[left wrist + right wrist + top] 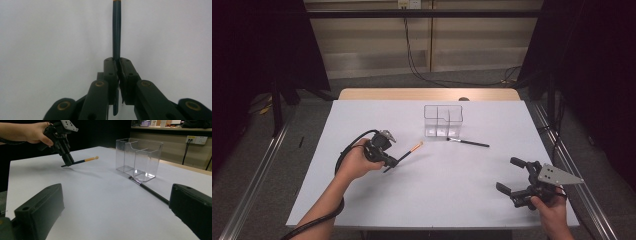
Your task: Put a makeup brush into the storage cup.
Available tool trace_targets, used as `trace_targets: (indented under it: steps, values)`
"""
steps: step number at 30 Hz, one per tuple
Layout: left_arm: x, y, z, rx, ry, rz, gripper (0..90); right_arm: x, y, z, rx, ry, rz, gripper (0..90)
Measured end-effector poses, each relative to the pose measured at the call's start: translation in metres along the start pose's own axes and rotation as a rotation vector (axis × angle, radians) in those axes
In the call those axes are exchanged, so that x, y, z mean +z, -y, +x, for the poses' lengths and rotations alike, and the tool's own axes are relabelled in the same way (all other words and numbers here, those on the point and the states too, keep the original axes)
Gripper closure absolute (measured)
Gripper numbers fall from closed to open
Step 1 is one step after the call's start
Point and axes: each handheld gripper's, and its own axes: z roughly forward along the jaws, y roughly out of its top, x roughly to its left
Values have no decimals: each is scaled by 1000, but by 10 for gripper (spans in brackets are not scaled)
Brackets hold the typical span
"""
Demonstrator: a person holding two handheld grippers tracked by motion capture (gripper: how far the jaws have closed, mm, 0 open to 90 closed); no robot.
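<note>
Two brushes are on this white table (362, 200), along with one clear organizer and two hand-held grippers. The left gripper (391, 161) sits at about nine o'clock from the table's centre, its jaws pinched tight on the dark handle of the first brush, a slim one with an orange tip (404, 155). That brush sticks out of the jaws toward two o'clock, lifted clear of the sheet, with a short stub of handle poking out behind the pads. In the left gripper view the handle (116, 32) runs straight up from between the closed pads, which press on it from both sides. In the right gripper view the same brush (83, 160) hangs nearly level above its shadow, gripped near the back end. The second brush, all black (468, 142), lies flat on the table just in front of the clear organizer (442, 121), touching or almost touching its base at the bristle end and pointing off toward four o'clock. The organizer stands upright at about twelve o'clock from centre and has three compartments, none holding anything. The right gripper (514, 176) rests at about four o'clock, well apart from both brushes, its jaws spread wide with nothing between them.
</note>
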Motion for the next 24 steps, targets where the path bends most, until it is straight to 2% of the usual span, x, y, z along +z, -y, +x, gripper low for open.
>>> trace_targets:
  steps: [2,3,4,7,8,10,20,24]
  values:
    - [-1,1,-1,-13,-3,-46,847,0,0,0,3,1,1,0]
    - [-2,2,0,-3,-3,-65,847,0,0,0,3,1,2,0]
    - [-2,3,-1,-23,4,-100,847,0,0,0,2,1,1,0]
    - [-3,5,-1,-29,5,-170,847,1,0,1,2,1,3,0]
    - [-2,7,-2,-44,16,-220,847,1,0,1,2,1,3,0]
    - [-2,8,-3,-45,13,-236,847,1,0,1,2,-1,3,0]
    - [-3,13,-11,-79,35,-446,847,2,0,1,3,-2,5,0]
    - [-5,13,-13,-83,28,-529,847,2,0,1,3,-3,4,0]
